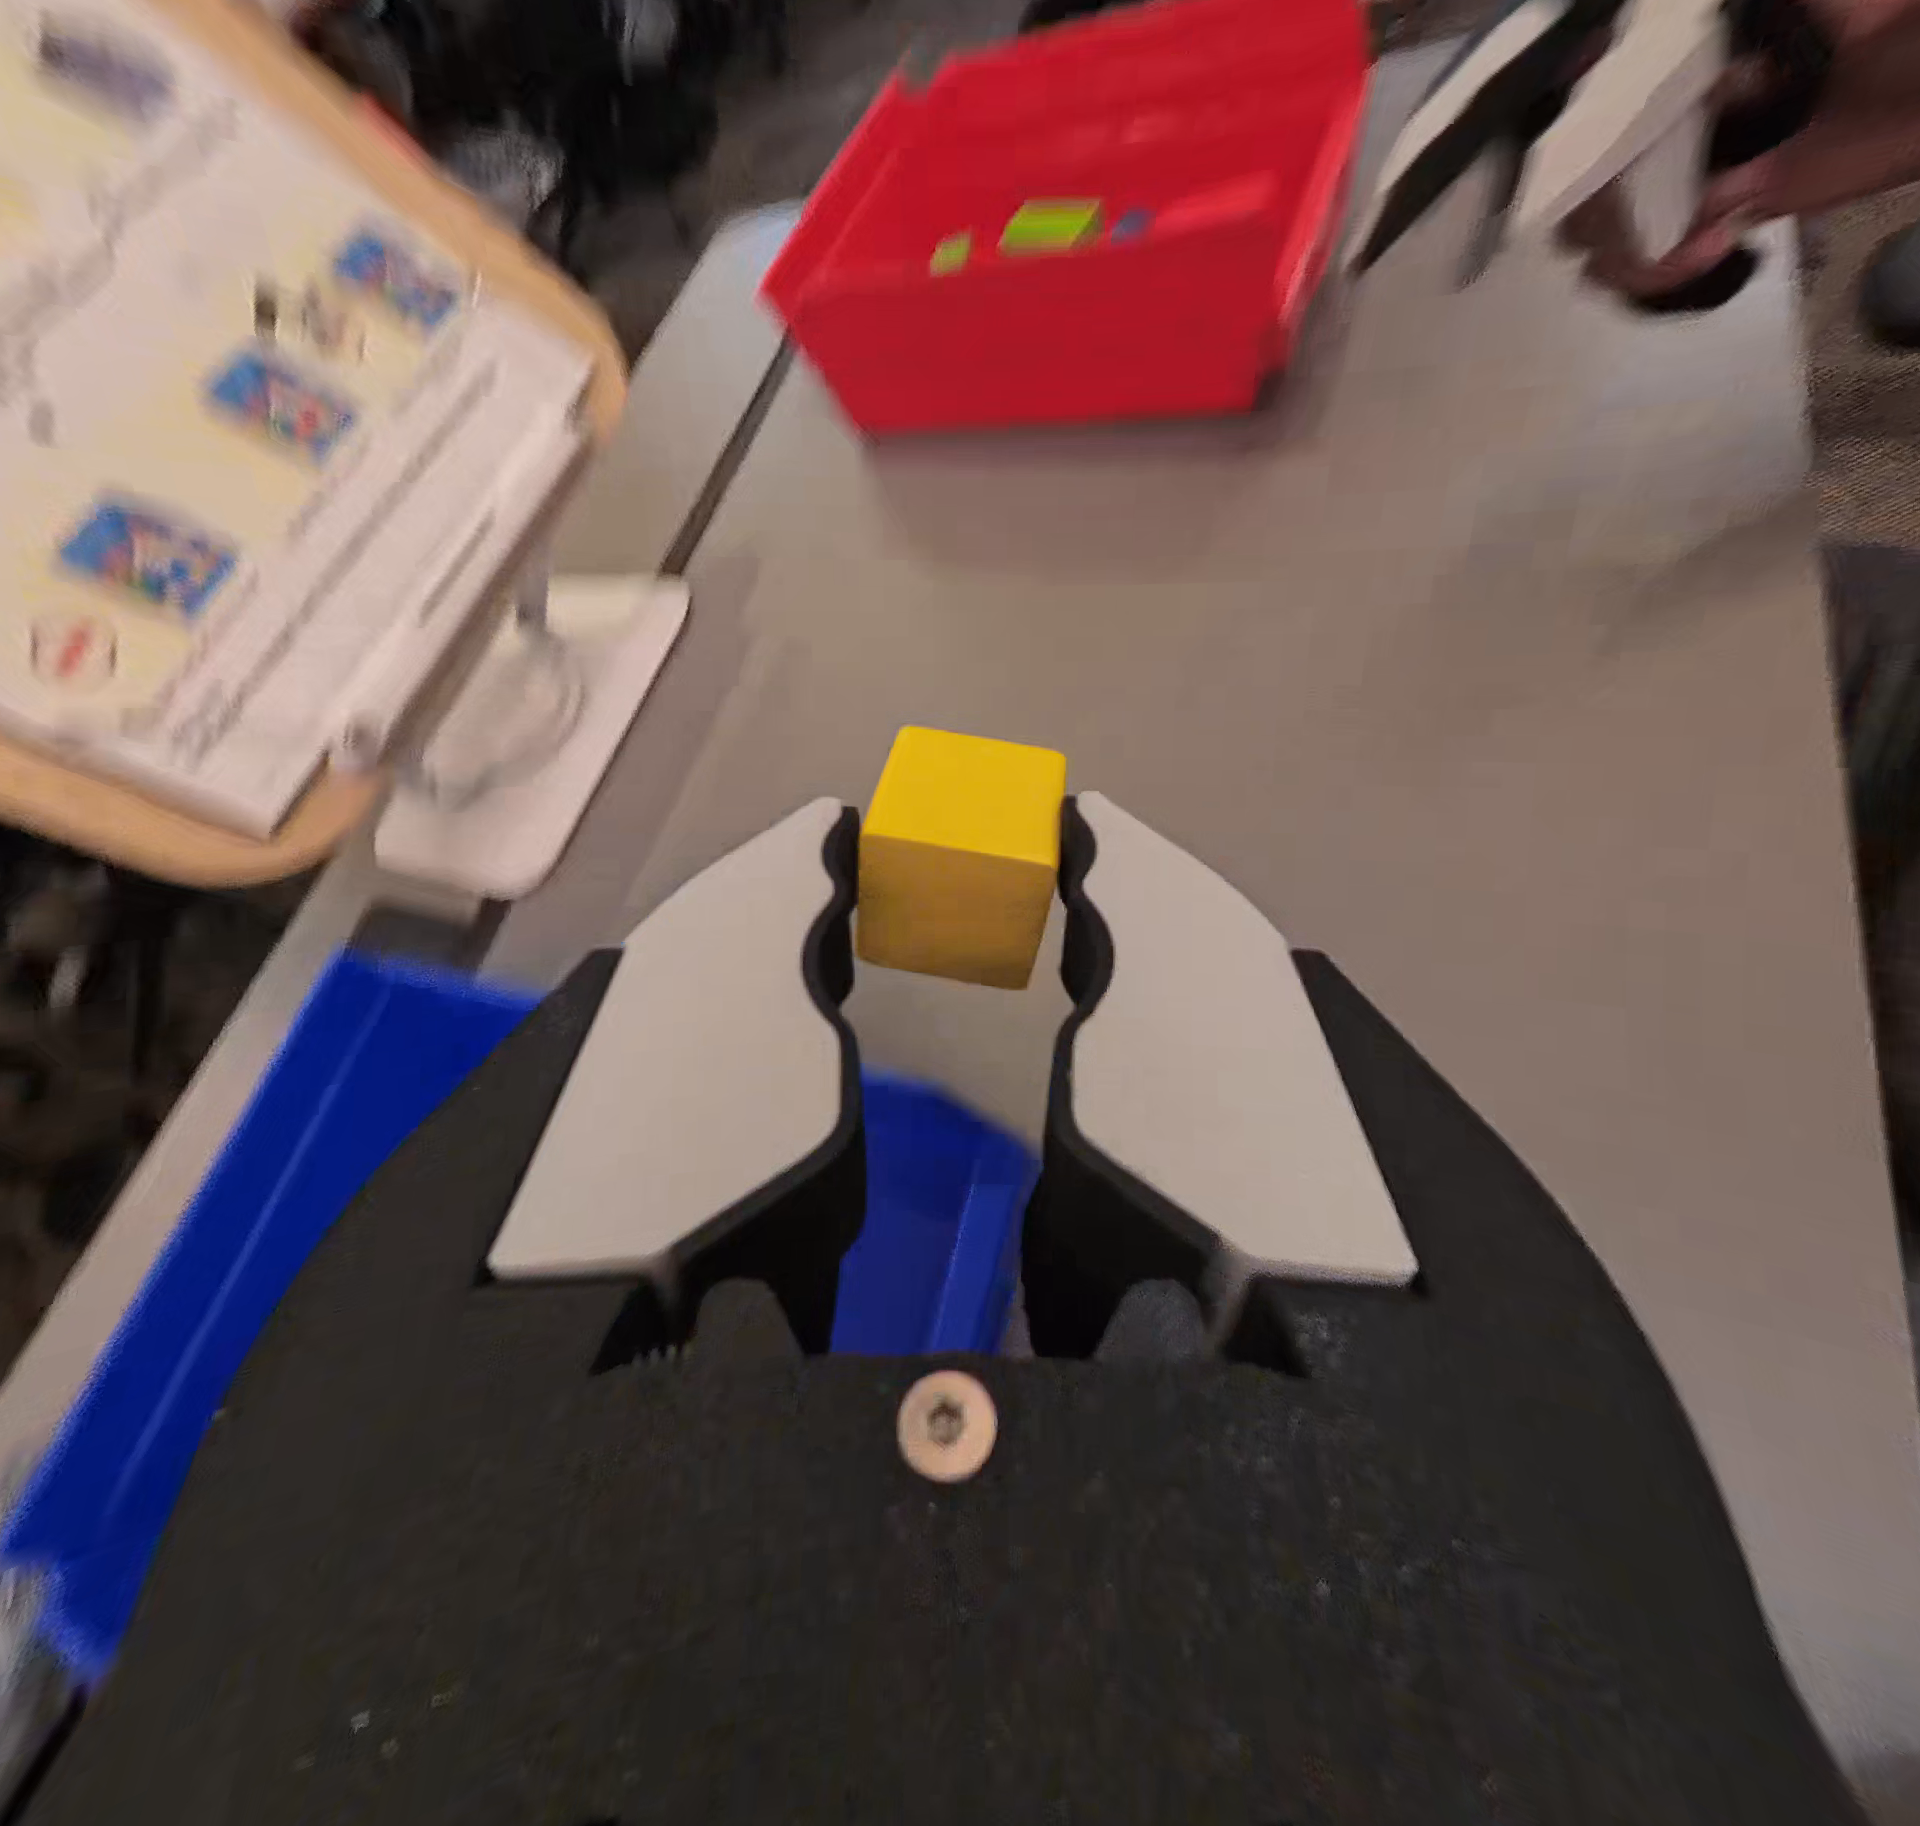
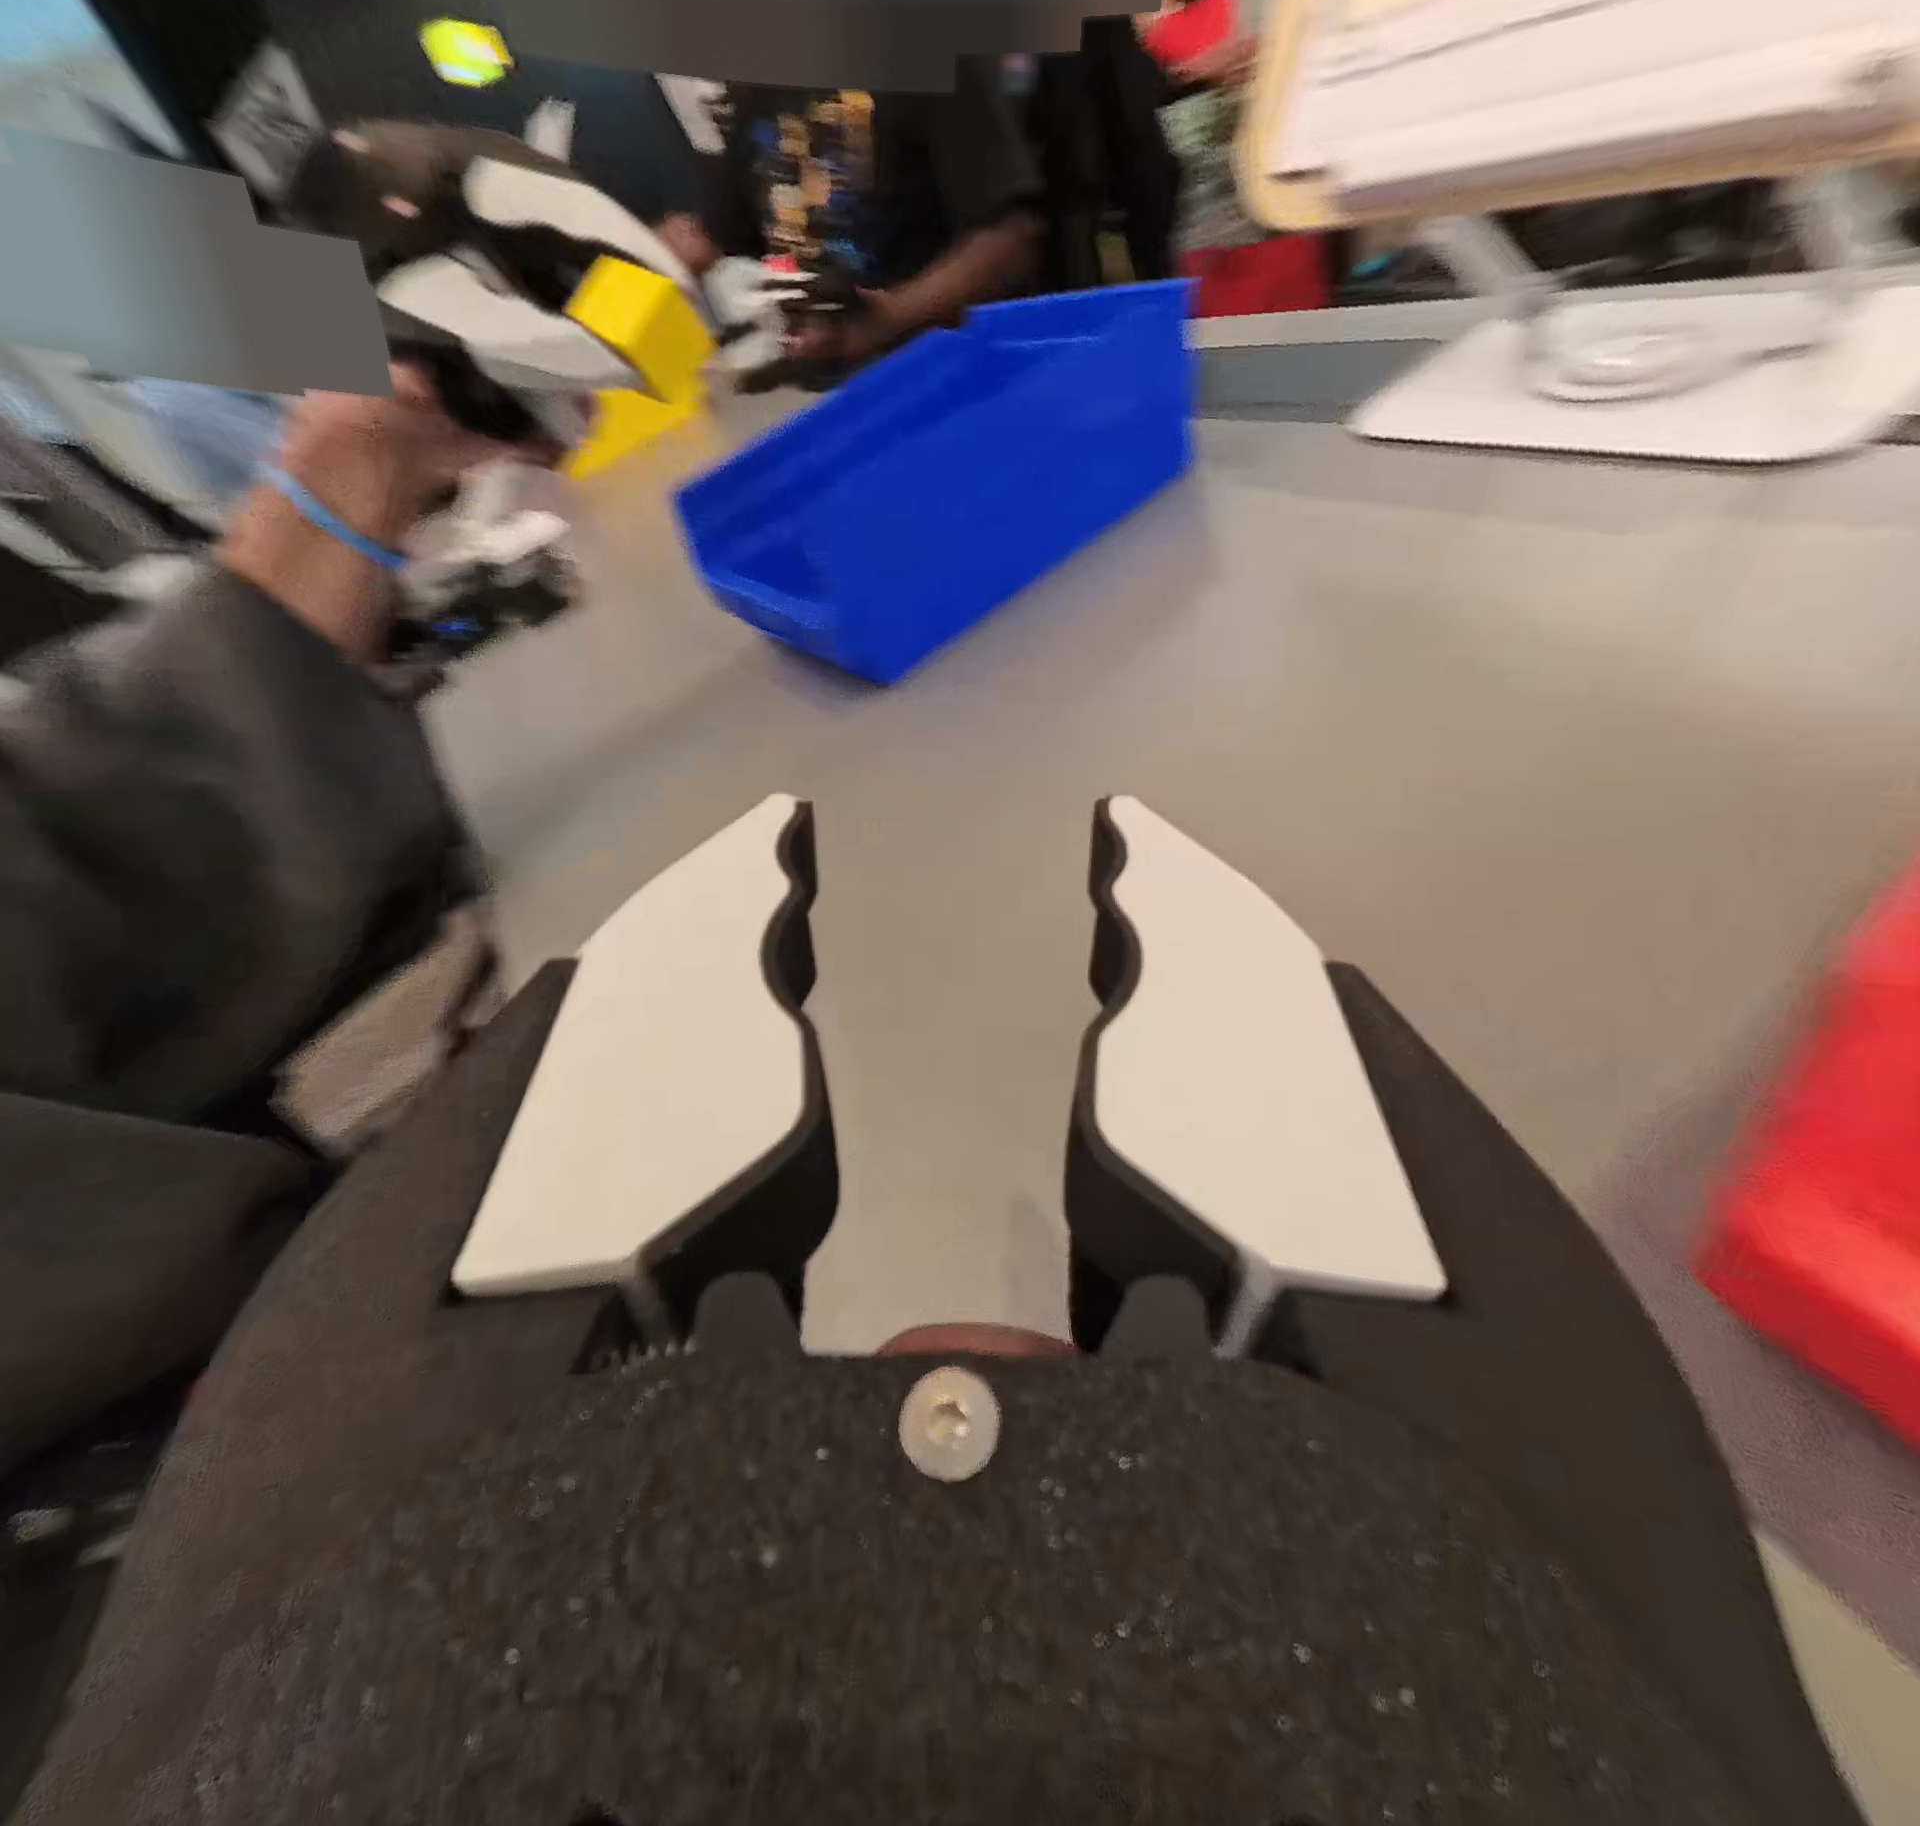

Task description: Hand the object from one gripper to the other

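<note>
Left wrist view shows the left gripper [image 1: 961, 846] clamped on a yellow cube [image 1: 958, 857], 1 finger on each side of it, held above the grey table [image 1: 1351, 737]. Below and behind the fingers sits a blue bin [image 1: 260, 1205]. Ahead on the table stands a red bin [image 1: 1081, 249] with 2 green pieces [image 1: 1044, 223] and 1 small blue piece [image 1: 1127, 223] inside. At the upper right the right gripper [image 1: 1455, 187] shows in a hand [image 1: 1829, 93], well apart from the cube; nothing lies between them but bare table. At left a board [image 1: 239, 374] with printed sheets stands on a white base [image 1: 540, 737]; its writing is too blurred to read.

Right wrist view shows the right gripper [image 2: 951, 831] with its fingers spread and nothing between them, over the table [image 2: 1351, 685]. Far left, the left gripper [image 2: 613, 342] carries the cube [image 2: 639, 327], a hand [image 2: 343, 467] with a blue wristband [image 2: 332, 524] below it. The blue bin [image 2: 935, 488] lies between the 2 grippers, slightly right of the line. The red bin [image 2: 1829, 1184] is at the right edge, the board [image 2: 1558, 41] at the upper right.
</note>
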The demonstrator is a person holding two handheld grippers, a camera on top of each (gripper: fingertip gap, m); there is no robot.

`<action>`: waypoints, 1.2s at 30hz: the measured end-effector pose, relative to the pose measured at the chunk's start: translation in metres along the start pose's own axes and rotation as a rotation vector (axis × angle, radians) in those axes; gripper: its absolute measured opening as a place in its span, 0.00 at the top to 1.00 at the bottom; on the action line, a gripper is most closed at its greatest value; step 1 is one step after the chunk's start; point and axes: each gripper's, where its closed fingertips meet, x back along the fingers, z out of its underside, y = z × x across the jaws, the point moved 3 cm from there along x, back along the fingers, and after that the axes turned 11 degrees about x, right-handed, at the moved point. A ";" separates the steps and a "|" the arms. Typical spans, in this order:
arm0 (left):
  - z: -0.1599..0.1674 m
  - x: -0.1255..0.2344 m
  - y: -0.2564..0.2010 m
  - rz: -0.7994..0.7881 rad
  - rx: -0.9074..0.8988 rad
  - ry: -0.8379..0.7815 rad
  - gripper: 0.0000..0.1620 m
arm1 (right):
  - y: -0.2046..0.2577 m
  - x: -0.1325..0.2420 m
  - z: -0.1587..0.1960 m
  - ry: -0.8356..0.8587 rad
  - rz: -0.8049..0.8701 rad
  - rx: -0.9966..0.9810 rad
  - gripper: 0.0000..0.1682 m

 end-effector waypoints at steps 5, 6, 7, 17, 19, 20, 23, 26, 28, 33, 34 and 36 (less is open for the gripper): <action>-0.047 -0.046 -0.054 0.045 -0.214 -0.112 0.78 | 0.032 -0.068 -0.061 -0.058 -0.464 -0.253 0.64; -0.051 -0.055 -0.063 0.063 -0.234 -0.121 0.78 | 0.038 -0.076 -0.069 -0.072 -0.564 -0.312 0.65; -0.055 -0.063 -0.069 0.078 -0.237 -0.125 0.78 | 0.040 -0.084 -0.073 -0.092 -0.623 -0.350 0.67; -0.030 -0.108 -0.082 -0.001 -0.151 -0.060 0.76 | 0.025 -0.107 -0.038 -0.087 -0.732 -0.645 0.79; -0.019 -0.104 -0.084 -0.015 -0.018 -0.064 0.69 | 0.014 -0.101 -0.033 -0.069 -0.694 -0.655 0.79; -0.012 -0.100 -0.090 0.021 0.069 -0.085 0.66 | 0.007 -0.096 -0.034 -0.064 -0.666 -0.635 0.79; 0.018 -0.083 -0.108 0.137 0.372 -0.205 0.68 | -0.019 -0.071 -0.050 -0.046 -0.545 -0.520 0.79; 0.050 -0.074 -0.123 0.174 0.625 -0.235 0.70 | -0.062 -0.030 -0.072 -0.016 -0.284 -0.300 0.79; 0.062 -0.071 -0.128 0.152 0.661 -0.199 0.71 | -0.118 0.007 -0.073 0.081 0.060 -0.169 0.79; 0.058 -0.067 -0.119 0.034 0.524 -0.189 0.72 | -0.221 0.090 -0.019 0.455 0.614 -0.112 0.79; 0.061 -0.069 -0.118 0.026 0.519 -0.177 0.72 | -0.224 0.091 -0.006 0.534 0.622 -0.113 0.79; 0.069 -0.074 -0.120 0.028 0.520 -0.141 0.73 | -0.229 0.091 0.019 0.726 0.635 -0.091 0.79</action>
